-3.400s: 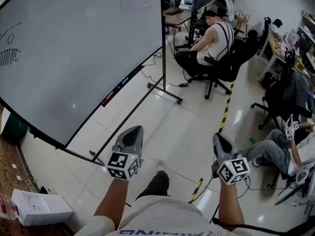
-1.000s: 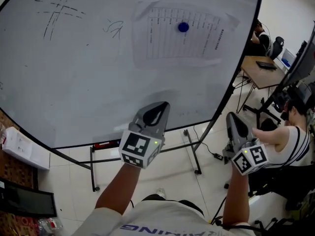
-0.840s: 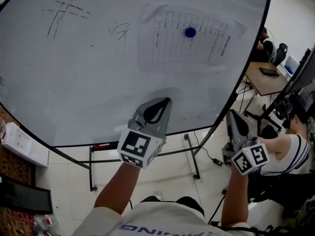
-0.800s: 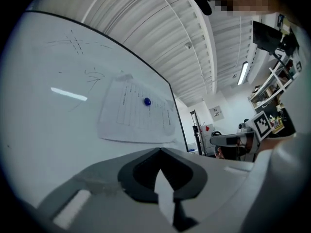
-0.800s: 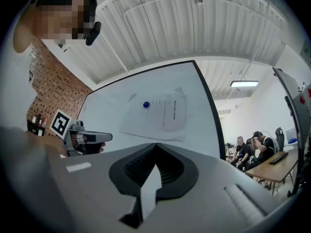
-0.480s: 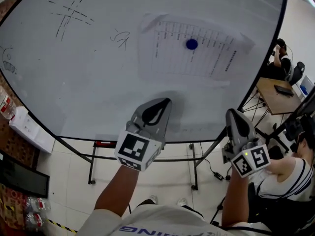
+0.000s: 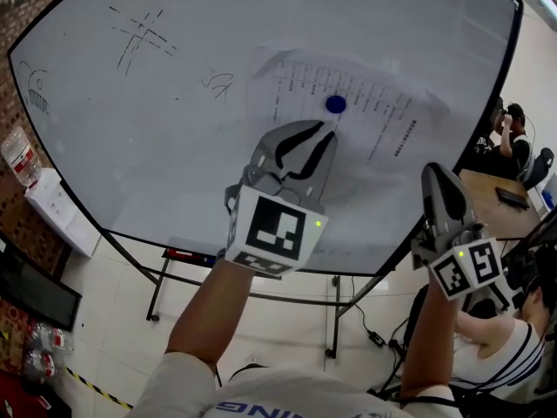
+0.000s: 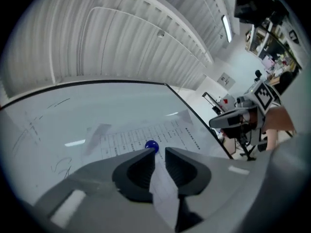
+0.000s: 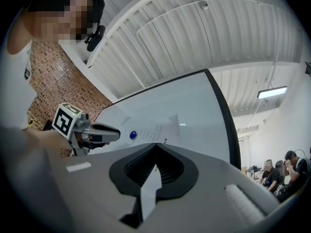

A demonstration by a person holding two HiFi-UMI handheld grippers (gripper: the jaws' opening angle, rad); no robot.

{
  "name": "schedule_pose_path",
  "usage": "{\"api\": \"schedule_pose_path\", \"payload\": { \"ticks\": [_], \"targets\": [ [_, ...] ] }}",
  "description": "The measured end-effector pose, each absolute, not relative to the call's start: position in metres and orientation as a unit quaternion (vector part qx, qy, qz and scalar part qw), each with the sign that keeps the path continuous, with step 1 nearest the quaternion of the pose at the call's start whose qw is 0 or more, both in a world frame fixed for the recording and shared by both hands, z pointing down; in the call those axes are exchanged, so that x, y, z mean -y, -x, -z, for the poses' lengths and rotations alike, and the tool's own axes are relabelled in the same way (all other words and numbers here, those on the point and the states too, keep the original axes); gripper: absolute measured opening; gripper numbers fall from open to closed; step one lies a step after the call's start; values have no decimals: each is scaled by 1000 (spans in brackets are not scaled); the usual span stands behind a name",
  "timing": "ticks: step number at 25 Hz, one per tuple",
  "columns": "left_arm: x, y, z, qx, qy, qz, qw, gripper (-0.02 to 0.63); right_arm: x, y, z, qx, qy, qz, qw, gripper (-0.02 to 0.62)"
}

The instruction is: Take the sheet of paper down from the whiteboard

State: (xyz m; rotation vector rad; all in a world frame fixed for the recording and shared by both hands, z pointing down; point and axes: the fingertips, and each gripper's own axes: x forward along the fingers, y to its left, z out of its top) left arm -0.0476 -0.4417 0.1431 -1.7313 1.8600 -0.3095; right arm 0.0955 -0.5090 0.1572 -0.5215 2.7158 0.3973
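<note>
Whiteboard (image 7: 157, 146) with pen scribbles at its upper left fills the view, brick wall (image 7: 16, 20) to its left, pale floor (image 7: 130, 320) below, a seated person (image 7: 513, 133) at far right. Paper (image 7: 383, 116) is pinned to the board by a blue magnet (image 7: 336, 104). Left gripper (image 7: 309, 138) hovers just under the magnet, its jaws slightly apart, opening and empty. Right gripper (image 7: 438, 181) is closed on nothing, beside the paper's lower right.

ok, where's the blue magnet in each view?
Head view: blue magnet upper centre.
Left gripper view: centre, just below the middle.
Right gripper view: left of centre.
Shared landmark: the sheet of paper it sits on.
</note>
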Motion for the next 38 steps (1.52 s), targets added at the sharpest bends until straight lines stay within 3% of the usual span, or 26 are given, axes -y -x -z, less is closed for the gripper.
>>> {"api": "schedule_pose_path", "payload": {
  "ticks": [3, 6, 12, 24, 25, 27, 28, 38],
  "targets": [
    [457, 48, -132, -703, 618, 167, 309, 140, 512, -95, -140, -953, 184, -154, 183, 6],
    [467, 47, -119, -712, 571, 221, 344, 172, 512, -93, -129, -949, 187, -174, 184, 6],
    [483, 51, -119, -718, 528, 293, 347, 179, 511, -90, -115, -944, 189, -203, 178, 6],
    [488, 56, -120, -718, 531, 297, 338, 150, 525, -92, -103, -929, 223, -239, 171, 8],
    [488, 56, -120, -717, 534, 296, 337, 150, 527, -91, -102, -928, 227, -243, 170, 16],
    [487, 56, -120, -716, 539, 291, 337, 135, 531, -88, -101, -928, 229, -245, 162, 151],
    [487, 56, -120, -715, 540, 288, 337, 135, 533, -86, -102, -928, 231, -246, 156, 176],
    [487, 57, -120, -711, 576, 245, 322, 135, 557, -68, -106, -931, 252, -241, 104, 175]
  ]
}}
